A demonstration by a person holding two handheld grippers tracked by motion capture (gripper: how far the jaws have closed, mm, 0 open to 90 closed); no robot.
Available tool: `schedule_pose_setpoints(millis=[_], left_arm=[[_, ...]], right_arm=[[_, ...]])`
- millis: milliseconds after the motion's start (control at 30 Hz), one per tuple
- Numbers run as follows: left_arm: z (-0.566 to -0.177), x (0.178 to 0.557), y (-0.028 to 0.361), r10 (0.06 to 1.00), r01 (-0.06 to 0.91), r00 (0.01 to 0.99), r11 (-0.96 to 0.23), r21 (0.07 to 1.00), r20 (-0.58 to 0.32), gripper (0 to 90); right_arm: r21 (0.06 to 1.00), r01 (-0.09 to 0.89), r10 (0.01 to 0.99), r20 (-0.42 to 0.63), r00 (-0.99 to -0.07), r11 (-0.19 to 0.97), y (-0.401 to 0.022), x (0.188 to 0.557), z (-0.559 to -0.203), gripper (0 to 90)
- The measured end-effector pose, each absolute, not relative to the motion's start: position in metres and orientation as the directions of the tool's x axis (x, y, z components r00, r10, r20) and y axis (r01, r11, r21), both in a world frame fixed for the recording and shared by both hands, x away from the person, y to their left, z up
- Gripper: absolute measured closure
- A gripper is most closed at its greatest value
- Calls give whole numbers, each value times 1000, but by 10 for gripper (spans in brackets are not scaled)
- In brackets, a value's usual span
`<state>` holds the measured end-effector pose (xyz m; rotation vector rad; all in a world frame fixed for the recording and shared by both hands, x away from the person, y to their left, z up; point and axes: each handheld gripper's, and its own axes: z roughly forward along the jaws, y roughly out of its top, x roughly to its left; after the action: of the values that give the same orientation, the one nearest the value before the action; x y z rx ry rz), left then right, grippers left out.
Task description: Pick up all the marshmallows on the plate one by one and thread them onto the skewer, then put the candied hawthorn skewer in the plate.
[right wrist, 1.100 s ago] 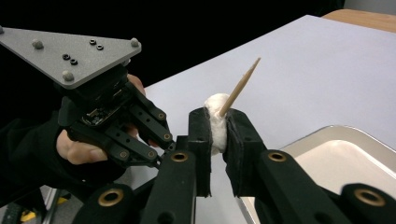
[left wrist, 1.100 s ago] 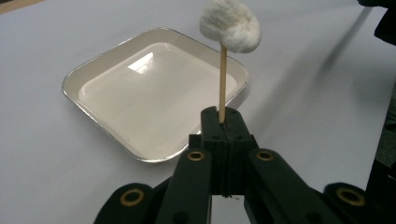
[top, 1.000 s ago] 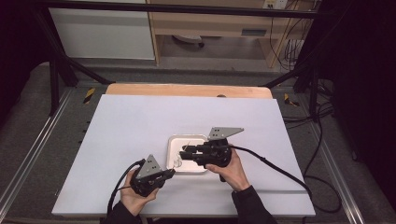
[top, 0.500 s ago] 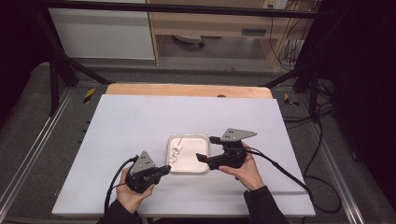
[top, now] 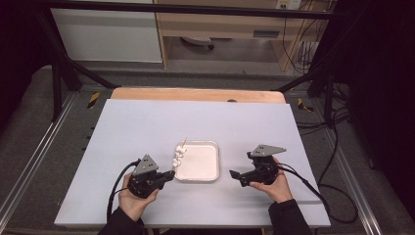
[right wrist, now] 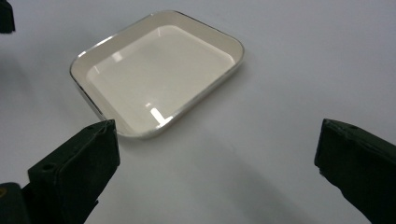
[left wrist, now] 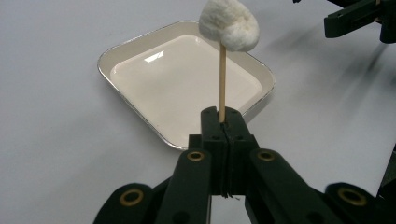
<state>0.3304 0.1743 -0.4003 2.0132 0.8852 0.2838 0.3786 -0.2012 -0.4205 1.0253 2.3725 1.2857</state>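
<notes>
Left hand-held gripper (top: 169,176): jaws pressed tight together on the lower end of a wooden skewer (left wrist: 222,79), near the table's front edge, just left of the tray (top: 211,166). Right hand-held gripper (top: 236,176): jaws spread as wide as they go, nothing between them, having just been opening.

Against a second ago: right hand-held gripper no longer at the tray beside the skewer but drawn off to the right, now clear of the tray's right rim and lower toward the table (top: 147,127); left hand-held gripper almost where it was, same clamp on the stick.

Skewer: thin, pale wood, standing up out of the closed jaws, threaded with white fluffy marshmallows (top: 179,154), topmost one (left wrist: 229,24) soft and lumpy. Held over the tray's left rim, tip slanting toward the far edge. Tray: cream, shallow, rounded corners, silvery rim, lying in the middle of the table's front half.

Both hands low at the front edge, dark sleeves, grippers aimed inward at each other across the tray.
</notes>
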Motion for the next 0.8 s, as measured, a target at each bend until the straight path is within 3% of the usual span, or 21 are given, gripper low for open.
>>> schedule_pose_setpoints(millis=[467, 800], left_arm=[[-392, 356, 166, 713, 570, 675, -340, 748, -190, 889], [-395, 380, 138, 751, 630, 632, -352, 692, -193, 888]], right_arm=[[793, 499, 724, 111, -681, 348, -240, 369, -440, 6], [793, 513, 749, 113, -653, 327, -261, 362, -446, 7]])
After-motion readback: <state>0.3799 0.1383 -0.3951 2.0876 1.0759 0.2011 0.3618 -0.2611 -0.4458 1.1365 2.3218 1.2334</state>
